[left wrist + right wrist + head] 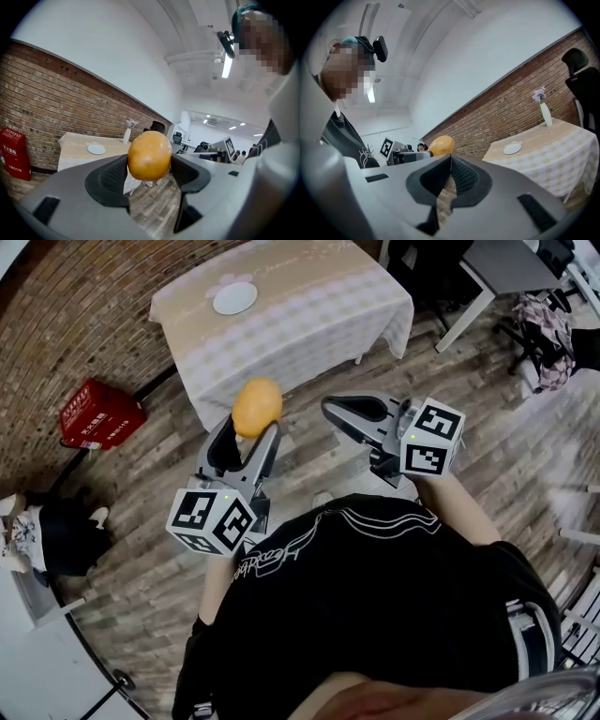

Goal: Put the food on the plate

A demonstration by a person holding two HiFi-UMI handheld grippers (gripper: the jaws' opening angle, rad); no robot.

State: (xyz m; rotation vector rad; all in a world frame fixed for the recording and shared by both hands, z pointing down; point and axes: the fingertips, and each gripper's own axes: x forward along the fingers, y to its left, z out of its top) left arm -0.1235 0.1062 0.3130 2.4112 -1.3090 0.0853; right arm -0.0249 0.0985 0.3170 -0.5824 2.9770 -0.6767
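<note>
We grip the food [257, 407] in the left tool [249, 432], right tool [450, 161] pinched empty; the bare plate [234, 298] on the desk [319, 310] waits.

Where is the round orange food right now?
Head view, left of centre: the round orange food is clamped in the left gripper, short of the cloth-covered table.

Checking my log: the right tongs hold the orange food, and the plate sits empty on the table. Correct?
No, the left tongs hold the food, as the left gripper view shows; the plate does sit empty on the table.
</note>
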